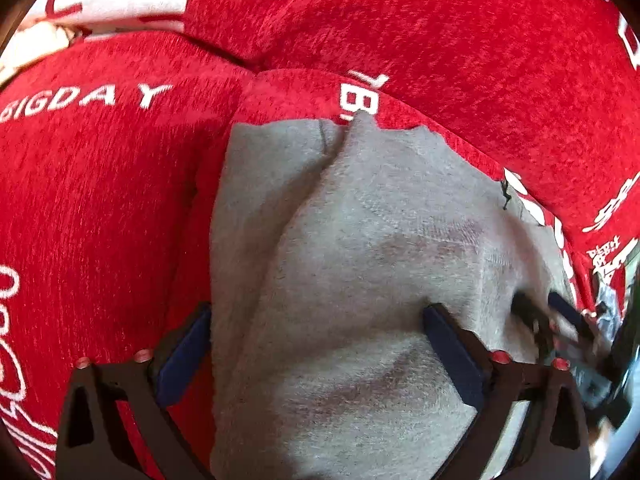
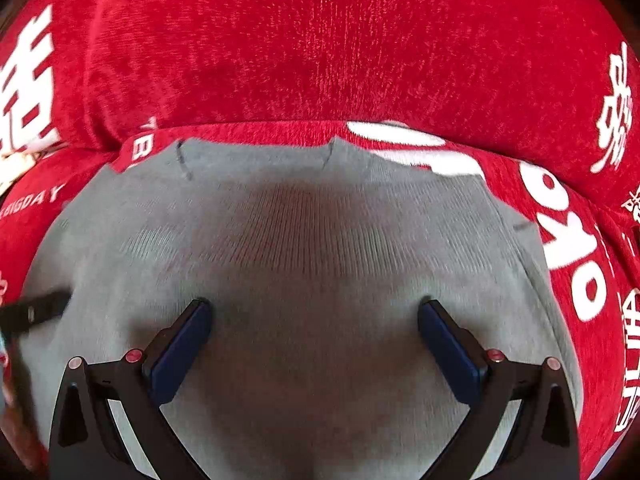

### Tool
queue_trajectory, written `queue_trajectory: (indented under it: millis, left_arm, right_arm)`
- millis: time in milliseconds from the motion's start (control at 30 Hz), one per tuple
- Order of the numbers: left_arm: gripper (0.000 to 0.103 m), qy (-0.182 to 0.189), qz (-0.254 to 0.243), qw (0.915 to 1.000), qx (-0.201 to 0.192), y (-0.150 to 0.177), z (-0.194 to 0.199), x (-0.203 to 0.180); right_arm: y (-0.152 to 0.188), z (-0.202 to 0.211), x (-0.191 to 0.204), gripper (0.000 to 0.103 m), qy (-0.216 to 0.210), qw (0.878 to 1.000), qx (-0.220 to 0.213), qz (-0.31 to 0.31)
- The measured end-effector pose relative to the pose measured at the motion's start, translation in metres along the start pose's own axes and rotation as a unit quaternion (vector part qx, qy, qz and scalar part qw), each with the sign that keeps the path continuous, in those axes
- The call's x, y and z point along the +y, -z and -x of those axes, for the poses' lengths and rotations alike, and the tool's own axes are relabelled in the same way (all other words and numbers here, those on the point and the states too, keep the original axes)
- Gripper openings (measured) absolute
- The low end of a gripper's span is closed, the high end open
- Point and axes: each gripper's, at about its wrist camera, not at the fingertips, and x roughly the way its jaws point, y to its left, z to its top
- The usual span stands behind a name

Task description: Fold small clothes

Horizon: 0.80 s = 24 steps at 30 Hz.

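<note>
A: Grey knit, soft and ribbed: the small grey knitted garment lies spread on the red plush cover with white lettering, its far edge just short of the crease where the cover rises into a back cushion.

B: Is either tool holding it?

A: No. The left gripper hangs over the garment's left part with its blue-padded jaws wide apart; one pad sits over the cloth, the other over the red cover beside the cloth's edge. The right gripper stands released too, both pads apart above the middle of the grey cloth. Nothing is pinched between either pair.

B: So which step is this?

A: It looks like the reach before a fold. A raised ridge runs through the cloth in the left view, so it isn't flat.

B: And next?

A: Probably each tool should settle on an edge or corner, close on a single layer without catching the cover, then lift and carry it across.
</note>
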Motion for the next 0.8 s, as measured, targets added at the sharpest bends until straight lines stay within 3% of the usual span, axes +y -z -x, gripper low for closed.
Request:
queue_trajectory:
  millis: [100,167,233,300,400,467,567,633,667,700,767,800]
  left_arm:
    - [0.078,0.004,-0.011,0.9998,-0.013,0.002,0.006,-0.008]
    - [0.078,0.004,-0.01,0.9998,-0.016,0.001,0.005,-0.01]
    - [0.086,0.006,-0.005,0.9998,-0.019,0.001,0.003,-0.01]
    - [0.101,0.007,-0.019,0.9996,-0.021,0.001,-0.005,-0.021]
    - [0.102,-0.024,-0.045,0.9981,-0.034,0.006,-0.011,-0.032]
    - [0.1,-0.02,-0.04,0.9985,-0.031,0.006,-0.009,-0.03]
    - [0.085,0.015,-0.017,0.9996,-0.02,0.003,0.007,-0.007]
    - [0.085,0.047,0.021,0.9984,-0.023,0.001,0.02,0.016]
    - [0.085,0.066,0.04,0.9964,-0.035,0.002,0.031,0.033]
    - [0.092,0.073,0.053,0.995,-0.043,0.004,0.037,0.047]
    - [0.102,0.072,0.085,0.9927,-0.046,0.006,0.043,0.073]
    - [0.102,0.079,0.1,0.991,-0.041,0.007,0.042,0.083]
  right_arm:
    - [-0.014,-0.011,0.001,0.103,-0.001,1.0,0.007,-0.005]
    - [-0.021,-0.018,-0.001,0.103,-0.006,1.0,0.01,-0.011]
    - [-0.026,-0.023,0.002,0.103,0.002,1.0,0.009,0.001]
    - [-0.025,-0.023,0.005,0.103,0.008,1.0,0.006,0.003]
    - [-0.023,-0.02,0.004,0.103,0.006,1.0,0.007,0.003]
    - [-0.021,-0.01,-0.001,0.103,0.0,1.0,0.017,-0.01]
    - [-0.007,0.016,-0.013,0.103,-0.008,0.999,-0.003,-0.033]
    - [0.01,0.035,-0.023,0.103,-0.016,0.999,-0.022,-0.031]
    - [0.015,0.04,-0.027,0.103,-0.015,0.999,-0.025,-0.03]
    - [0.021,0.042,-0.032,0.103,-0.014,0.999,-0.027,-0.03]
    - [0.028,0.044,-0.04,0.103,-0.014,0.999,-0.027,-0.041]
    - [0.031,0.043,-0.044,0.103,-0.016,0.998,-0.026,-0.051]
